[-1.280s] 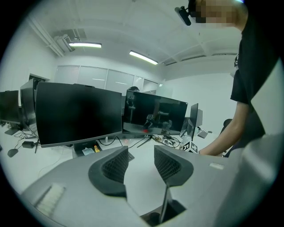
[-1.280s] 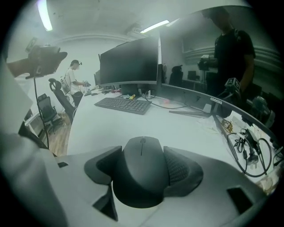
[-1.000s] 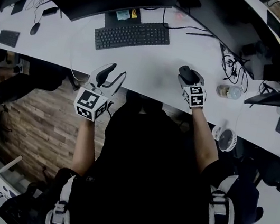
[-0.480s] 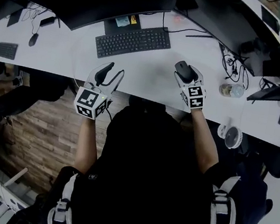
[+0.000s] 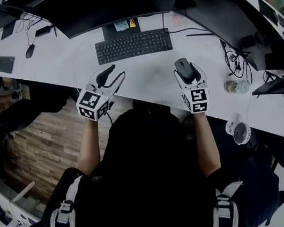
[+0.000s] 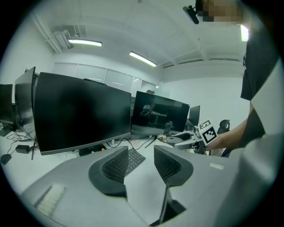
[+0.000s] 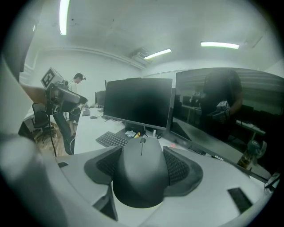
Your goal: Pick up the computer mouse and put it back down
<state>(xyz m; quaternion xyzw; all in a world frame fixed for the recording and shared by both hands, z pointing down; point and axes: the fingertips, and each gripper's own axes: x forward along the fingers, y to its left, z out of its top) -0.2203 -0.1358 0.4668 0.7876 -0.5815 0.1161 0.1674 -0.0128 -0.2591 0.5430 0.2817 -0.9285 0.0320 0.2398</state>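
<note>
Right gripper [image 5: 188,75] clamps the mouse [image 7: 141,170] by its smooth sides above the desk [image 5: 149,71]; a slack grip could drop it.

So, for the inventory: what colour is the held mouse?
Dark grey mouse, clearest in right gripper view.

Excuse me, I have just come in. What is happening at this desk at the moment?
A person at a white desk works with a gripper in each hand. The right gripper is shut on a dark computer mouse, which seems to be lifted off the desk, to the right of the keyboard. The left gripper is open and empty, and hovers near the desk's front edge. The mouse is not yet put back down.
</note>
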